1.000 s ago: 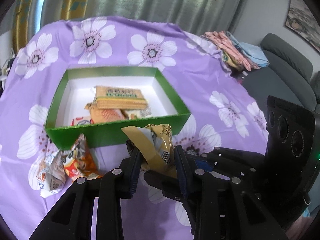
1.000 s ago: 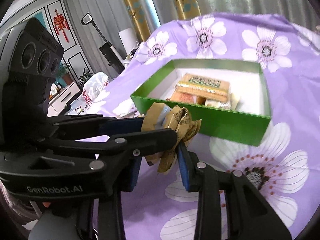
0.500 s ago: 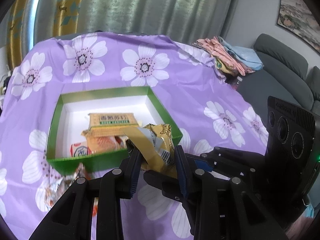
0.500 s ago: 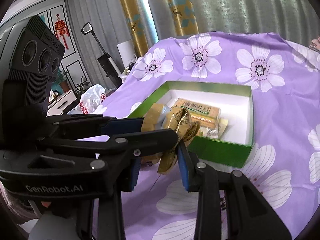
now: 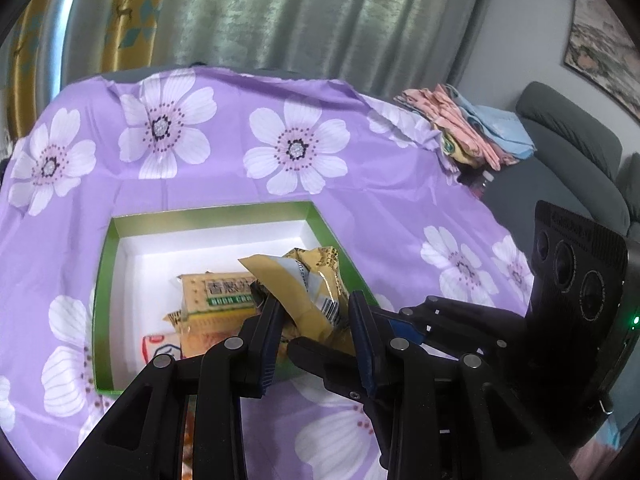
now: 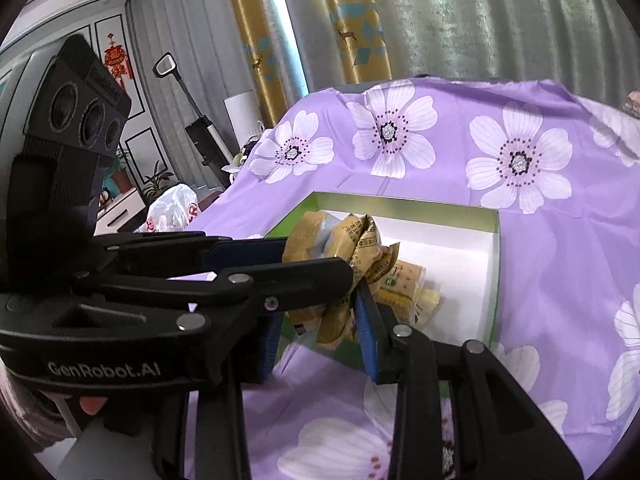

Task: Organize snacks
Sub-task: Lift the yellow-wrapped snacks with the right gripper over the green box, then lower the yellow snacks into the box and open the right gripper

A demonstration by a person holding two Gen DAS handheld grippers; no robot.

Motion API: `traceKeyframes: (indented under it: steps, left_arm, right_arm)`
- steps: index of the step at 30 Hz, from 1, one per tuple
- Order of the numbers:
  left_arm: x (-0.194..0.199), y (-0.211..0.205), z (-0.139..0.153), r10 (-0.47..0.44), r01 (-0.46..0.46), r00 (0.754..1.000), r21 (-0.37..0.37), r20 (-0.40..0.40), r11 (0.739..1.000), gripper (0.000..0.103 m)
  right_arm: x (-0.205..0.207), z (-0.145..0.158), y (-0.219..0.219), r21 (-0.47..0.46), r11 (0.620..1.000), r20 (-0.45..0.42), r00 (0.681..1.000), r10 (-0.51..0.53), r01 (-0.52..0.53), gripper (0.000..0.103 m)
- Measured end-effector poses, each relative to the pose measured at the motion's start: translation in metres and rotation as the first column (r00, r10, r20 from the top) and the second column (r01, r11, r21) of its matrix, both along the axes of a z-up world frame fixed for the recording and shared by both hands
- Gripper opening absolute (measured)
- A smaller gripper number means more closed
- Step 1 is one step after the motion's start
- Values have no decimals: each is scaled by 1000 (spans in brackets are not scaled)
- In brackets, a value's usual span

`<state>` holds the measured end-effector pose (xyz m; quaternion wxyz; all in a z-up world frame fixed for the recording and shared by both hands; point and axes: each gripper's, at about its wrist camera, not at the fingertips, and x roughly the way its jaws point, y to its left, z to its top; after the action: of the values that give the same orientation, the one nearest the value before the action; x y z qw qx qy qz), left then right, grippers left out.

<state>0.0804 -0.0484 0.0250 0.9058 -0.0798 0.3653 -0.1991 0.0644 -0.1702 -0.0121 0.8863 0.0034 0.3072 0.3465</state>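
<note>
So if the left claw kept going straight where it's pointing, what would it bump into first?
Probably the cracker packet lying in the green box, though depth is hard to judge. The left claw is shut on a gold snack packet.

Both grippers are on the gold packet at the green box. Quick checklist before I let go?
1. Left gripper clamped on gold packet: ok.
2. Right gripper clamped on the packet too: ok.
3. Packet past the green box front wall: cannot tell.
4. Free white floor at the back of the box: ok.
5. Cracker pack under the drop spot: not ok, the packet may land on it.
</note>
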Motion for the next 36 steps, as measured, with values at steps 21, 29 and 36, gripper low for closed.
traceKeyframes:
  steps: [21,29,36]
  left_arm:
    - [46,23,-44,81,-85,989,-33,-123,996,33]
    - [49,24,-44,141,-141,982,6,-126,990,77]
    - [40,28,-36,159,-156,983,39,-92,987,78]
  right_arm:
    - [46,-36,29,-67,998,-85,996,-14,8,39]
    - [52,-37,31,-110,992,-74,995,-67,58,48]
    - [46,-34,20,-114,990,-74,993,-96,88,58]
